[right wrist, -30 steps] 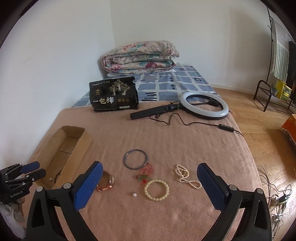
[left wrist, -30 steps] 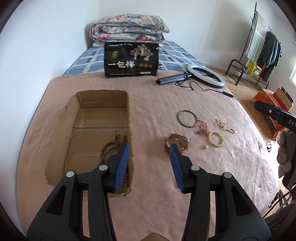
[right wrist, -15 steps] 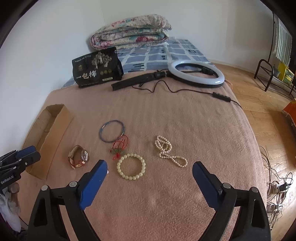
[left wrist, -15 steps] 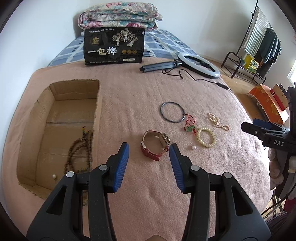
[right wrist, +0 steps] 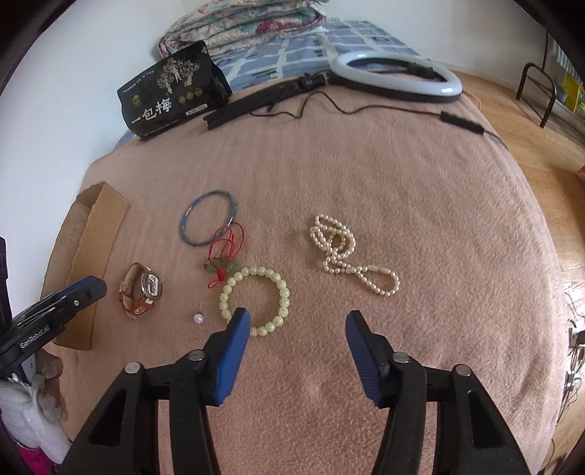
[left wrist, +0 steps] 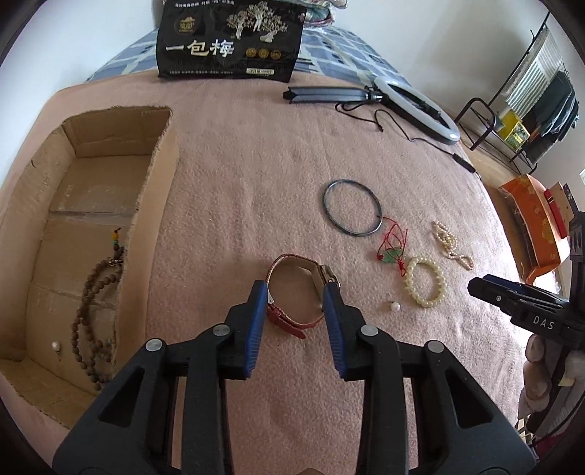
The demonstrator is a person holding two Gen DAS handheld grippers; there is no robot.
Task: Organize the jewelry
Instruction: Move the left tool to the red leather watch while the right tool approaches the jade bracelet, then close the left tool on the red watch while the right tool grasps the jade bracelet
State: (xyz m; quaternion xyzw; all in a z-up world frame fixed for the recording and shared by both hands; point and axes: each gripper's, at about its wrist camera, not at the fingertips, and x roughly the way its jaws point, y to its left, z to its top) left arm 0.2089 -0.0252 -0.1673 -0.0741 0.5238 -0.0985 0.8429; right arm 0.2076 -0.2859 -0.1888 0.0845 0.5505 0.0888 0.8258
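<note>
The left claw [left wrist: 296, 288] is held open around the red-strapped watch [left wrist: 298, 292] on the pink bed blanket [left wrist: 237, 182]. The brown cardboard box [left wrist: 73, 226] is at nine o'clock. The right claw [right wrist: 298, 318] is open and empty. The thin strap could be missed and blanket pinched instead.

This was a home bedroom. A pink fleece blanket [right wrist: 365, 175] covered a bed, with a blue checked sheet [right wrist: 292, 47] and a folded floral quilt [right wrist: 248, 22] at its head. A black metal clothes rack [left wrist: 541, 91] hung with garments stood on the wooden floor [right wrist: 530, 120].
</note>
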